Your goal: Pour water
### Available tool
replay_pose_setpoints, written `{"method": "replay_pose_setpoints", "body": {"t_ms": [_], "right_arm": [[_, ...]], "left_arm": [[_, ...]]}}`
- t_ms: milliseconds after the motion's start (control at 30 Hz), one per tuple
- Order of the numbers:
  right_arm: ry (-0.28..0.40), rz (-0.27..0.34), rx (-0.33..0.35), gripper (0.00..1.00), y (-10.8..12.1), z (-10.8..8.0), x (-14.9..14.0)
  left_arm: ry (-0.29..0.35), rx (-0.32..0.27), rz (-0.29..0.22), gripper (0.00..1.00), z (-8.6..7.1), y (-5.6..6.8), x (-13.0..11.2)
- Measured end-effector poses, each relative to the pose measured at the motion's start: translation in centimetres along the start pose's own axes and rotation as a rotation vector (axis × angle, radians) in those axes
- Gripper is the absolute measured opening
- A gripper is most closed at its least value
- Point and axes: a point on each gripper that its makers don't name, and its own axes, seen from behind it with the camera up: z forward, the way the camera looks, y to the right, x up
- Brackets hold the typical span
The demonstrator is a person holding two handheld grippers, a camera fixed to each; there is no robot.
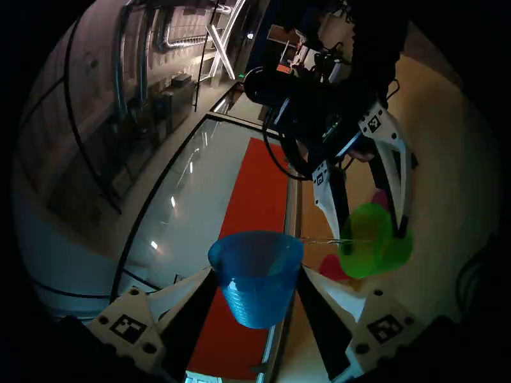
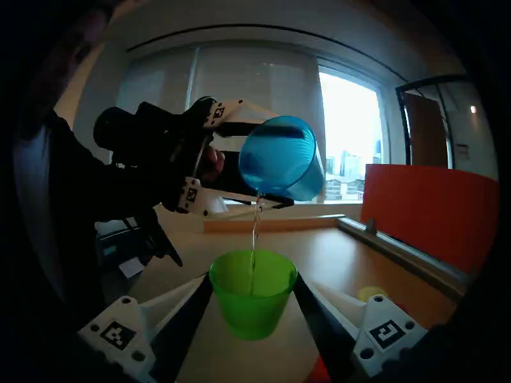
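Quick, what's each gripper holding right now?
Left gripper: shut on the blue cup, tipped, water streaming out.
Right gripper: shut on the green cup, upright.

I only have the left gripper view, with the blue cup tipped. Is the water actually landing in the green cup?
Observer: Yes. In the right gripper view the stream falls from the blue cup straight into the mouth of the green cup, near the middle.
Operator: Is the green cup level? It looks sideways to me.
Observer: It is upright with its rim level, held in the right gripper.
Operator: Anything close by on the table?
Observer: A small yellow thing lies on the wooden table beside one finger of that gripper.
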Motion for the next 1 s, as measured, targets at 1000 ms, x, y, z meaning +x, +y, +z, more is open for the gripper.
{"method": "replay_pose_setpoints", "body": {"t_ms": [1000], "right_arm": [[0.015, 0.005, -0.002, 0.92, -0.04, 0.12, 0.35]], "left_arm": [[0.004, 0.005, 0.030, 0.83, -0.21, -0.32, 0.53]]}}
